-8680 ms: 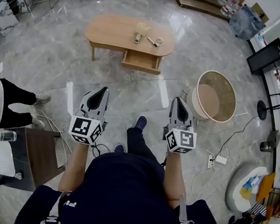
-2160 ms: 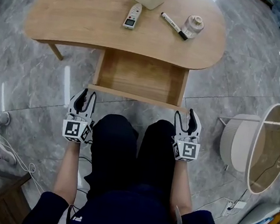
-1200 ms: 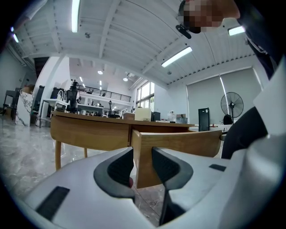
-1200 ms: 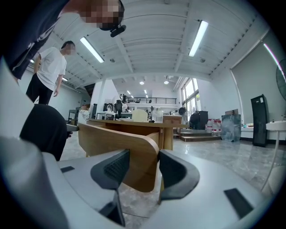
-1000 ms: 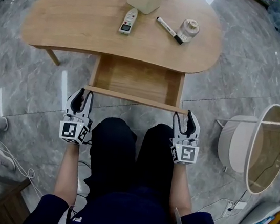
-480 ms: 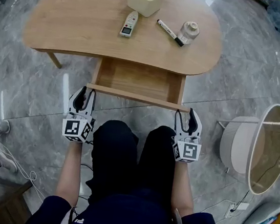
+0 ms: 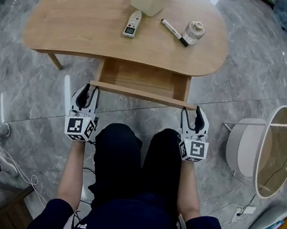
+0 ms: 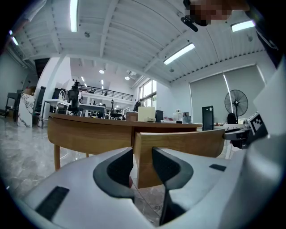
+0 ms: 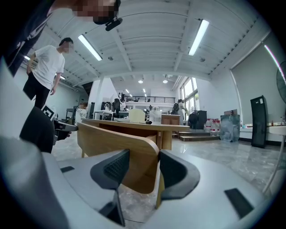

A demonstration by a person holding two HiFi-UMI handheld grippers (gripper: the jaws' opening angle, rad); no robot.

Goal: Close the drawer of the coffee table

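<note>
The drawer [image 7: 143,79] stands partly out from under the near edge of the coffee table [image 7: 83,18], its plain wooden interior showing and nothing seen in it. Closing is judged incomplete, with a short run left. Your left gripper [image 7: 88,92] and right gripper [image 7: 195,117] each sit at one end of the front panel [image 7: 142,95], jaws apart and clamping nothing; whether they press on the panel cannot be told.

Head camera high overhead, facing steeply down, coffee table [image 7: 71,22] at 12 o'clock, left gripper [image 7: 88,92] camera low near the floor, close on the drawer front [image 8: 183,143] left end, right gripper [image 7: 194,114] camera close on its right end, all three sharing that front.
</note>
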